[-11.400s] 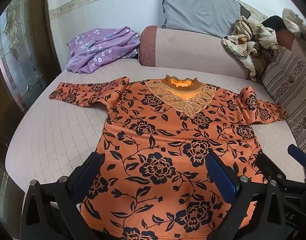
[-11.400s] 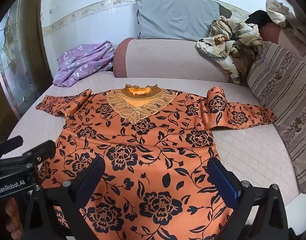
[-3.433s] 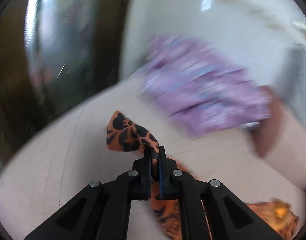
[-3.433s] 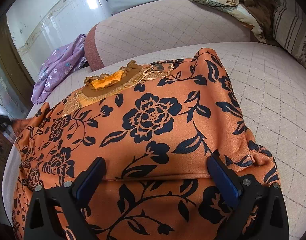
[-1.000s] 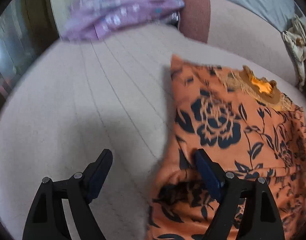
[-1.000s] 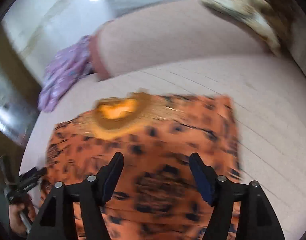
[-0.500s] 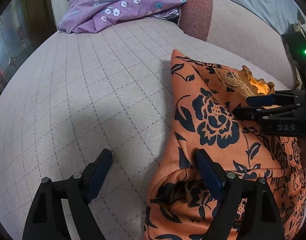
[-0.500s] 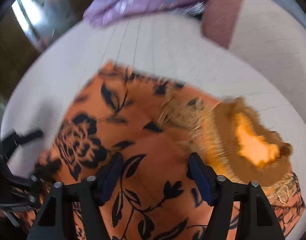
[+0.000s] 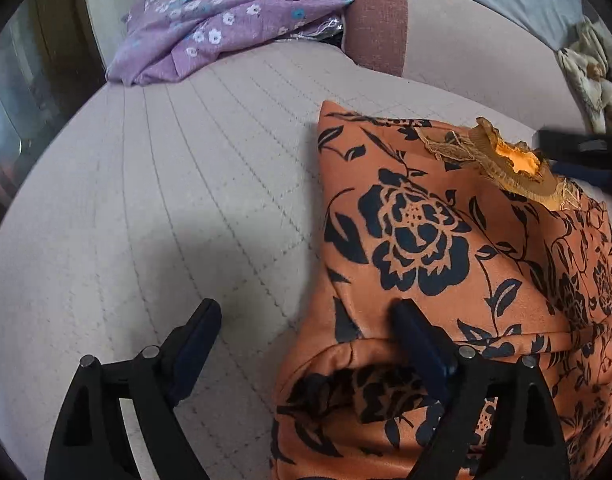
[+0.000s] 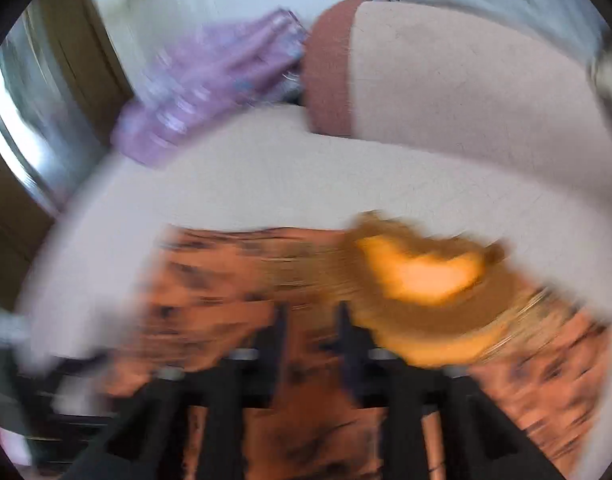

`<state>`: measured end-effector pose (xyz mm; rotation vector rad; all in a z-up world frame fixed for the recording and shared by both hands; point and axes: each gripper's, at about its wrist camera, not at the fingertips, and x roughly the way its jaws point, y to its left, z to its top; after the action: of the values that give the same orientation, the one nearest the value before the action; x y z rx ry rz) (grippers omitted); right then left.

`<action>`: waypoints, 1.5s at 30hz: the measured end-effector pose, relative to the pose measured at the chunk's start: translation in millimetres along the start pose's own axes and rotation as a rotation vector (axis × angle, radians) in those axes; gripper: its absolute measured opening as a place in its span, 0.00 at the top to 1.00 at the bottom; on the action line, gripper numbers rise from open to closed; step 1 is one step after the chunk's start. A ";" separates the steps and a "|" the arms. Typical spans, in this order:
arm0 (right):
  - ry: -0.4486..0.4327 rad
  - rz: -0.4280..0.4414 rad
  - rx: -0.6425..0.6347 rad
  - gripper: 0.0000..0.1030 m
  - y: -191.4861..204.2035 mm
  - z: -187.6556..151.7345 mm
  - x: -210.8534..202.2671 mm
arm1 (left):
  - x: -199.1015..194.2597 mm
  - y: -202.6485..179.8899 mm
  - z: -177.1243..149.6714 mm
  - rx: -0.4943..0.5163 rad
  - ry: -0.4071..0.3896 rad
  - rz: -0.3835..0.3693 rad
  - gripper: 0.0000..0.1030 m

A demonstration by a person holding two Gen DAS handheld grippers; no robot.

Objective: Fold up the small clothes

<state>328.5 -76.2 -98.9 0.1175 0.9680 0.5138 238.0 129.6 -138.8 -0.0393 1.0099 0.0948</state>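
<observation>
Left wrist view: the left gripper [image 9: 306,332] is hanging wide open, empty, at lower centre, one finger over the orange floral blouse [image 9: 446,248] that is lying part-folded on the bed [image 9: 146,200], right of frame. Soft, slippery fabric; best pinched at a folded edge.

Right wrist view, blurred: the right gripper [image 10: 310,332], jaws narrowly apart and just opening, is holding nothing above the blouse near its collar [image 10: 422,276].

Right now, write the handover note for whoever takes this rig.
Left gripper: open, empty, one finger over the shirt's left edge.
Right gripper: blurred, over the shirt near the collar; jaws have just been opening, nothing seems gripped.
Shirt: flat on the bed, collar away from the grippers.
Done: the left side looks folded in to a straight edge.
Left: probably fold hem to collar, then smooth.
</observation>
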 end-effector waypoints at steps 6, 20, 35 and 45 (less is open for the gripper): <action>0.209 0.215 0.185 0.38 -35.8 -35.4 52.9 | 0.2 5.6 -4.4 -0.016 0.010 -0.022 0.13; 0.067 0.042 0.260 0.28 -48.1 -19.4 23.8 | 0.4 10.7 -3.5 -0.036 0.025 -0.040 0.13; -0.067 -0.108 0.596 0.18 -207.7 -217.0 -207.9 | -78.2 28.6 -80.1 -0.109 -0.056 -0.138 0.13; -0.151 0.218 0.708 0.18 -260.6 -124.1 -117.3 | -126.5 50.9 -154.3 -0.198 -0.040 -0.217 0.13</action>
<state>269.2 -375.0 -164.4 0.8930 0.9578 0.3332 36.1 160.7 -113.2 -0.3264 0.9476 -0.0032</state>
